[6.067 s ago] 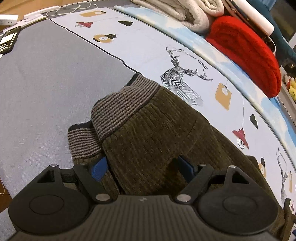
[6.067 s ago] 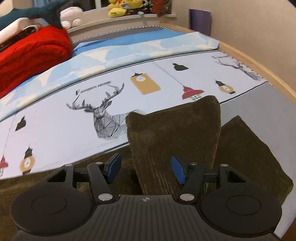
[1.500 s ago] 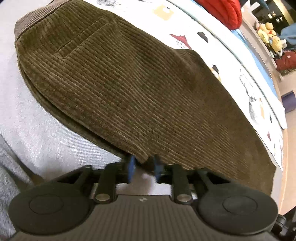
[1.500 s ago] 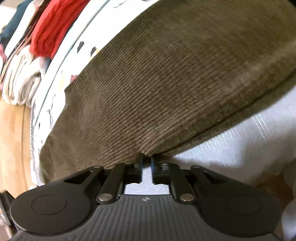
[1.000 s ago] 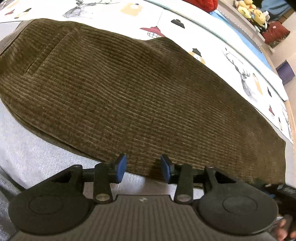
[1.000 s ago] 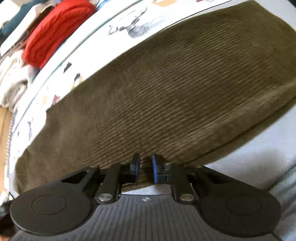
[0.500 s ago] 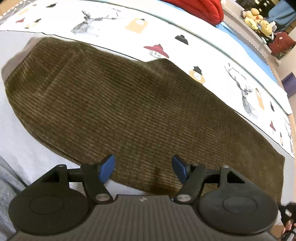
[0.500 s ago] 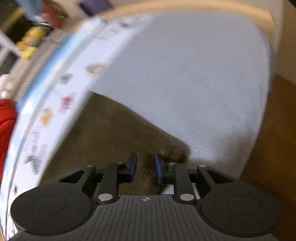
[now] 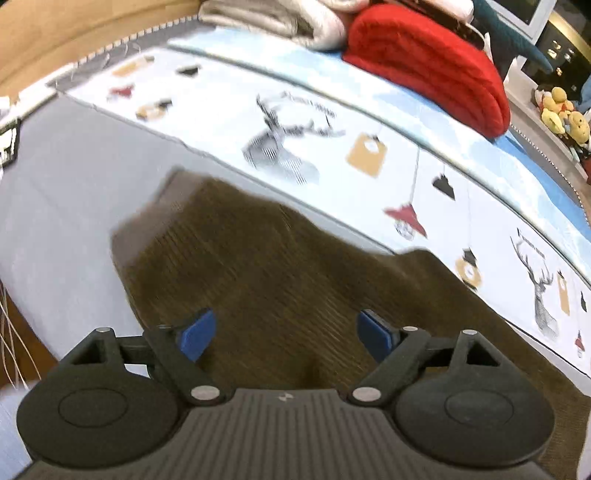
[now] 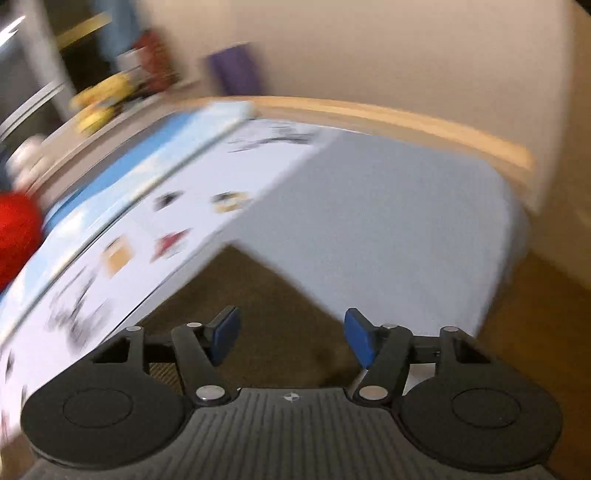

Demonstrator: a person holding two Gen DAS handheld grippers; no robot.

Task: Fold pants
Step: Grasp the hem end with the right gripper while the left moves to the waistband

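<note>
The olive-brown corduroy pants (image 9: pixel 280 266) lie flat on the grey bed sheet, folded lengthwise, with the ribbed waistband (image 9: pixel 159 214) at the far left. My left gripper (image 9: pixel 284 332) is open and empty, hovering over the waist half. In the blurred right wrist view the leg end of the pants (image 10: pixel 266 306) lies under my right gripper (image 10: pixel 291 339), which is open and empty near the bed's corner.
A printed white and blue blanket (image 9: pixel 369 122) runs along the far side of the pants. A red folded blanket (image 9: pixel 428 59) and pale folded laundry (image 9: pixel 273 14) sit behind it. The bed's wooden rim (image 10: pixel 406 118) and edge are close on the right.
Both grippers let go of the pants' near edge and opened wide. The left one swung towards the waistband, the right one towards the leg end by the bed corner.
</note>
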